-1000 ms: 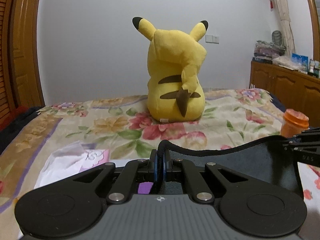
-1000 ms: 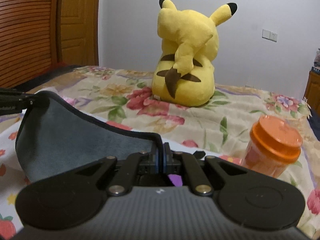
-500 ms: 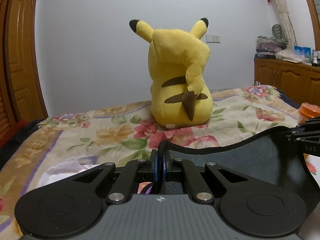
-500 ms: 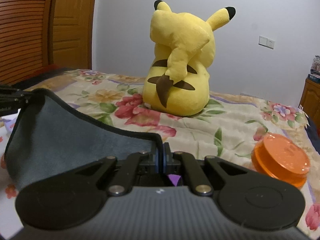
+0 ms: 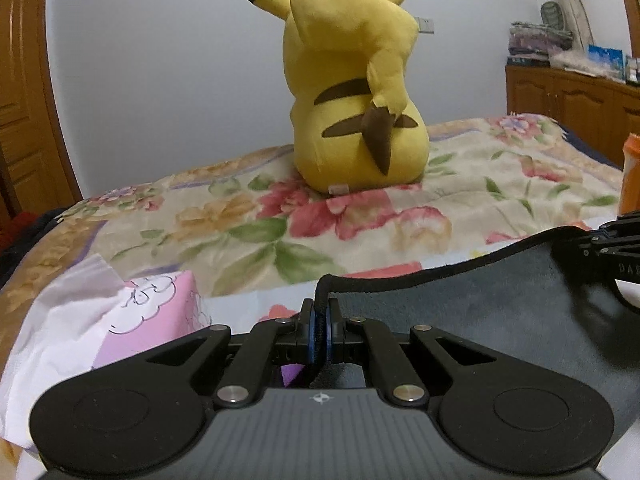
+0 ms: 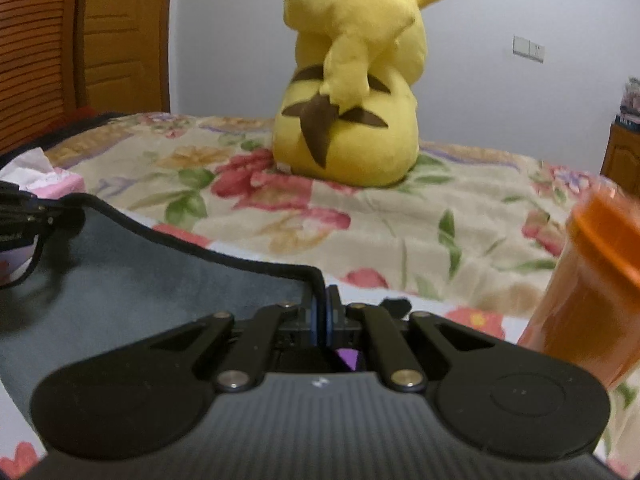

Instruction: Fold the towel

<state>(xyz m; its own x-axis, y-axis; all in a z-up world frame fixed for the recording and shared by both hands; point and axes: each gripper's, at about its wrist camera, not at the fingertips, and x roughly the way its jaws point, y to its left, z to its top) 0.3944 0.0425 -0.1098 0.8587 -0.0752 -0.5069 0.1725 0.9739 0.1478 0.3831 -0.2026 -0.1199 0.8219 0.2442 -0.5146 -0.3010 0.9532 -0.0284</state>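
The towel point(image 5: 472, 312) is dark grey with a black hem and hangs stretched between my two grippers above the bed. My left gripper point(image 5: 319, 320) is shut on one top corner of it. My right gripper point(image 6: 321, 312) is shut on the other top corner, and the towel point(image 6: 132, 268) spreads to its left. Each view shows the other gripper at its edge, the right one point(image 5: 612, 248) and the left one point(image 6: 24, 216), both clamped on the hem. The towel's lower part is hidden behind the gripper bodies.
A large yellow plush toy point(image 5: 352, 92) sits on the floral bedspread point(image 5: 248, 220) straight ahead. An orange lidded jar point(image 6: 592, 280) stands close at the right. A pink tissue pack point(image 5: 132, 320) lies at the left. A wooden cabinet point(image 5: 568, 104) and a wooden door point(image 6: 120, 36) flank the bed.
Both grippers have moved forward and lower with the towel held between them. The plush toy, tissue pack and orange jar now appear closer.
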